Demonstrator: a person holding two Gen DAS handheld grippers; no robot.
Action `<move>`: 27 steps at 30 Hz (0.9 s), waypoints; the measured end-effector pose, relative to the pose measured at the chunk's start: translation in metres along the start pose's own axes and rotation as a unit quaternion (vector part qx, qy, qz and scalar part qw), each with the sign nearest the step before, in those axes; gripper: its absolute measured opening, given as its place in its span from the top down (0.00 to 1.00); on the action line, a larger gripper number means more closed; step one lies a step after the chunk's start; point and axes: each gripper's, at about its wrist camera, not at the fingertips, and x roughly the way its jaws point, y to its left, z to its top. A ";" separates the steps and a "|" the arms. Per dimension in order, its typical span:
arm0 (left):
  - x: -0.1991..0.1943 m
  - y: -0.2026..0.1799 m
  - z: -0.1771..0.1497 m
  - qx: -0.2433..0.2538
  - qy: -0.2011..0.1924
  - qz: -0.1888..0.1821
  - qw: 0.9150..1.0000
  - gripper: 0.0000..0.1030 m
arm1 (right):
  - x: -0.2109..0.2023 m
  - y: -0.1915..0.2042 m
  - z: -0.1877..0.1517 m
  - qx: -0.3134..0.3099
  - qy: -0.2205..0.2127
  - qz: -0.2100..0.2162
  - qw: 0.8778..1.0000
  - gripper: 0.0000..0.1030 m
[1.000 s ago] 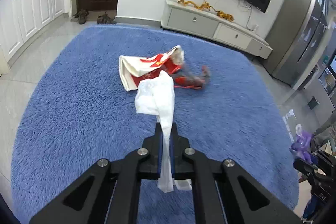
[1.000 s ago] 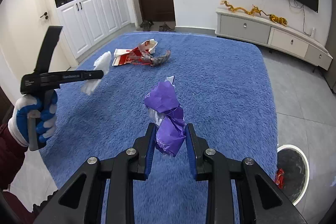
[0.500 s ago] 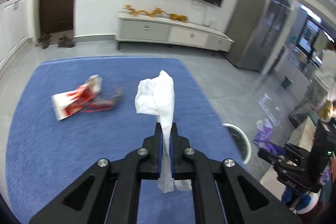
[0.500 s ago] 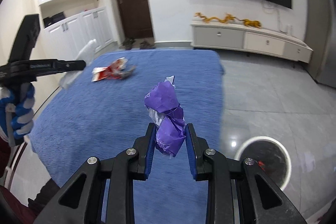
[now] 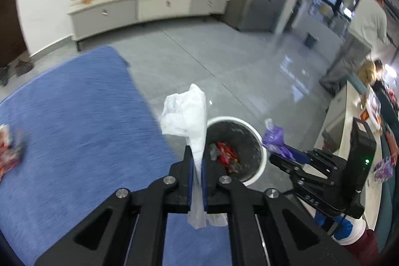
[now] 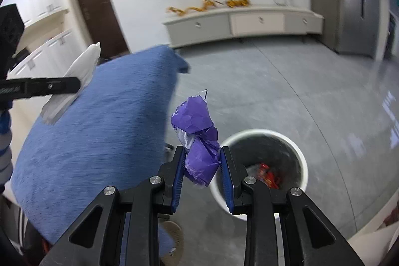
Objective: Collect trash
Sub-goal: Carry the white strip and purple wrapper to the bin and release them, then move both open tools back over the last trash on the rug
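Observation:
My left gripper (image 5: 197, 153) is shut on a crumpled white tissue (image 5: 185, 114) that sticks up past its fingertips. Just beyond it on the grey floor stands a white-rimmed round bin (image 5: 259, 135) holding red wrappers (image 5: 225, 156). My right gripper (image 6: 202, 152) is shut on a crumpled purple wrapper (image 6: 197, 121), with the same bin (image 6: 300, 156) just ahead to its right. In the left wrist view the right gripper (image 5: 276, 156) reaches toward the bin from the right. In the right wrist view the left gripper (image 6: 74, 85) and its tissue (image 6: 74, 76) show at the left.
A blue rug (image 5: 74, 121) covers the floor to the left, with a red and white wrapper (image 5: 6, 148) lying at its far left edge. A low white cabinet (image 5: 149, 9) runs along the back wall. People (image 5: 369, 21) stand at the far right.
Both views have swung right, away from the rug and onto the bin. The bin now sits close in front of both grippers. Each gripper keeps its hold.

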 end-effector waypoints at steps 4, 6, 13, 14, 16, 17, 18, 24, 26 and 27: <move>0.050 -0.023 0.016 0.013 0.036 -0.015 0.999 0.95 | 0.029 -0.033 -0.003 0.025 0.024 -0.027 0.999 0.73; 0.073 -0.032 0.023 0.016 0.049 -0.018 0.998 0.95 | 0.045 -0.047 -0.004 0.037 0.037 -0.035 0.998 0.73; 0.125 -0.043 0.036 -0.006 0.078 -0.045 0.996 0.93 | 0.081 -0.082 -0.002 0.064 0.068 -0.057 0.994 0.71; 0.131 -0.046 0.037 -0.007 0.083 -0.057 0.995 0.93 | 0.086 -0.086 -0.001 0.070 0.073 -0.060 0.993 0.71; 0.140 -0.052 0.039 -0.007 0.090 -0.075 0.993 0.92 | 0.092 -0.090 -0.002 0.075 0.078 -0.063 0.992 0.68; 0.143 -0.052 0.040 -0.006 0.091 -0.078 0.993 0.87 | 0.093 -0.093 -0.002 0.078 0.079 -0.068 0.991 0.63; 0.146 -0.054 0.040 -0.004 0.093 -0.080 0.992 0.72 | 0.095 -0.094 -0.001 0.081 0.081 -0.072 0.991 0.58; 0.132 -0.054 0.042 -0.002 0.071 -0.093 0.993 0.47 | 0.089 -0.096 -0.007 0.089 0.086 -0.090 0.988 0.56; 0.123 -0.053 0.039 0.006 0.064 -0.089 0.994 0.47 | 0.083 -0.095 -0.007 0.090 0.086 -0.093 0.988 0.56; 0.116 -0.051 0.036 0.011 0.059 -0.086 0.994 0.47 | 0.080 -0.095 -0.008 0.092 0.084 -0.093 0.988 0.56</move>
